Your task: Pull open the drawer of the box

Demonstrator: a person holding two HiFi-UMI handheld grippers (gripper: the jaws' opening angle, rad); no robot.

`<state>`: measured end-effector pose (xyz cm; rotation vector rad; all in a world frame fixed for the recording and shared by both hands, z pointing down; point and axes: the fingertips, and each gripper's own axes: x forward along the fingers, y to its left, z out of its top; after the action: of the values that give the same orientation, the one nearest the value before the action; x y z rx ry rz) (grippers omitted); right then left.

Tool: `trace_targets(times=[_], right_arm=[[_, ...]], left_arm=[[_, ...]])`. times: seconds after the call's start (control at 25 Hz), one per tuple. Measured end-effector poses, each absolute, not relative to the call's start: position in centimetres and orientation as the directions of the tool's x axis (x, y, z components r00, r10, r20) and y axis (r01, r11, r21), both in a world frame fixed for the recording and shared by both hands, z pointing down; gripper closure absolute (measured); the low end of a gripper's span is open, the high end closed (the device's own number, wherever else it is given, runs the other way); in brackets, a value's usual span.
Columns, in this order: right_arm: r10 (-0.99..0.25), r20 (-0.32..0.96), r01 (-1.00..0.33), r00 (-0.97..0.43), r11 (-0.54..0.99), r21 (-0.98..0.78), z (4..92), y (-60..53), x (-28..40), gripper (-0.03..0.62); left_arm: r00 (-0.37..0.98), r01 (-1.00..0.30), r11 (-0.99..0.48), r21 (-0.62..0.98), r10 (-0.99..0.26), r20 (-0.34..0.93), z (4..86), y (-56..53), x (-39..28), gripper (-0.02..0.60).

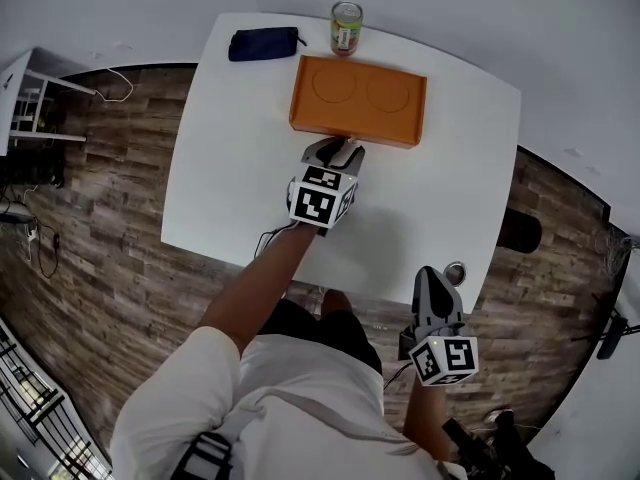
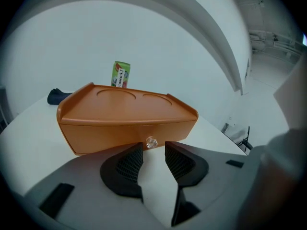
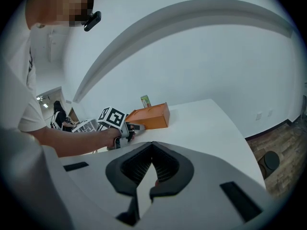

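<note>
The left gripper [image 2: 153, 150] has its jaws apart and grips nothing. The small clear knob [image 2: 151, 142] of the drawer [image 2: 120, 134] stands just before its tips, at the frame's centre. The orange box [image 1: 358, 100] sits upper middle on the white table [image 1: 230, 168]. The right gripper [image 1: 432, 283], lower right, is closed and empty.

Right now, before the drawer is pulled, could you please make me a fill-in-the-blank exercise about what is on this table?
1. The box on the white table is ___ in colour.
2. The left tongs stand open just in front of the clear ___ of the drawer.
3. In the head view, the dark blue pouch lies to the ___ of the can.
Missing words: orange; knob; left.
</note>
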<state>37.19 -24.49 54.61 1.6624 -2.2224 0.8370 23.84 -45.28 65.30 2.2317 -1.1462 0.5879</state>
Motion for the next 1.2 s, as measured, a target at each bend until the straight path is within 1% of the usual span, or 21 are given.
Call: trace_targets(times=[0.36,0.44,0.6,1.2], right_arm=[[-0.796,0.514,-0.935,-0.319,0.176,-0.306,54.8,-24.2,37.6,0.592],[-0.797,0.514,-0.936,-0.317,0.175,-0.306,54.8,-24.1,37.7,0.592],[-0.796,0.514,-0.935,-0.320,0.179,-0.305,54.8,-24.0,37.4,0.592],[-0.797,0.502,-0.931,-0.334,0.197,-0.306,54.4,-24.2,37.1,0.592]], left_arm=[[0.514,-0.853,-0.427,0.299,-0.590,0.623,65.7,-45.7,24.1,0.438],[0.505,-0.859,-0.415,0.299,-0.596,0.625,65.7,-45.8,23.9,0.480],[0.498,-0.864,-0.402,0.303,-0.600,0.626,65.6,-45.8,23.7,0.500],[0.493,-0.867,-0.390,0.309,-0.583,0.646,65.8,-42.8,23.5,0.505]])
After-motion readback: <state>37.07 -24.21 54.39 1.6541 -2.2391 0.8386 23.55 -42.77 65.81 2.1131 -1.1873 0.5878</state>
